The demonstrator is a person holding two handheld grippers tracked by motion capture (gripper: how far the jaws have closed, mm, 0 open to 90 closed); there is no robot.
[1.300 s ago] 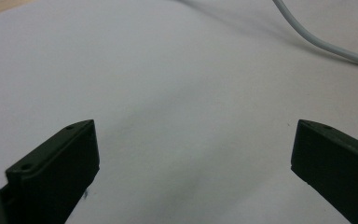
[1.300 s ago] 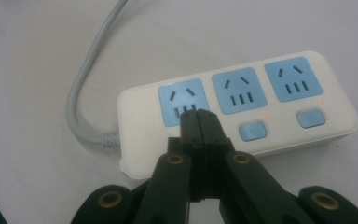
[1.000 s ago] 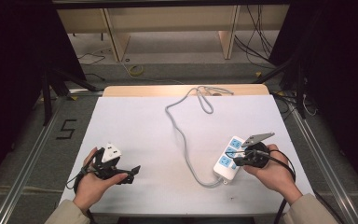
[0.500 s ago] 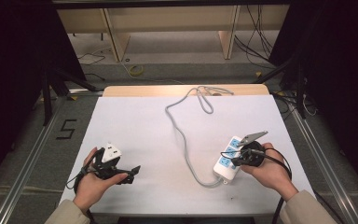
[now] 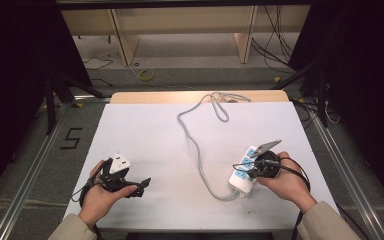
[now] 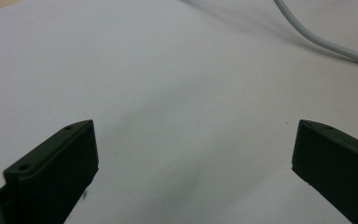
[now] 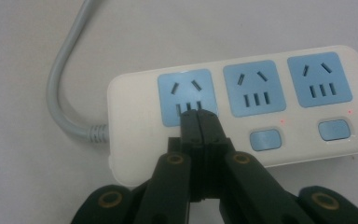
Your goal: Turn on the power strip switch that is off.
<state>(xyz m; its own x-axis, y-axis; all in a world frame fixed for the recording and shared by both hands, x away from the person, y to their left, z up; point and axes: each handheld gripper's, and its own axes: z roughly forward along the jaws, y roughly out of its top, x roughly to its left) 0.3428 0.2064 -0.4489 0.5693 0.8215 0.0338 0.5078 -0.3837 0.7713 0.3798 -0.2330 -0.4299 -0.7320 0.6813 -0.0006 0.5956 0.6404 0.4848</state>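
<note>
A white power strip (image 5: pixel 241 176) with three blue sockets (image 7: pixel 254 87) lies at the table's right, and its grey cable (image 5: pixel 195 145) loops toward the back edge. My right gripper (image 7: pixel 199 116) is shut with nothing between its jaws. Its tips press down on the strip just below the socket nearest the cable, where the row of blue switch buttons (image 7: pixel 265 139) runs. In the high view the right gripper (image 5: pixel 252 172) sits over the strip's near end. My left gripper (image 5: pixel 130 182) rests open on the bare table at the front left, jaws wide apart (image 6: pixel 193 128). A small white plug-like block (image 5: pixel 120 162) lies by it.
The white table top (image 5: pixel 145 135) has open room in its middle and at the back left. A stretch of the grey cable (image 6: pixel 326 42) crosses ahead of the left gripper. A wooden strip (image 5: pixel 155 96) edges the table's far side, with shelving and loose cables on the floor beyond.
My right gripper has shifted slightly left and down onto the power strip. The left hand and its gripper have stayed put.
</note>
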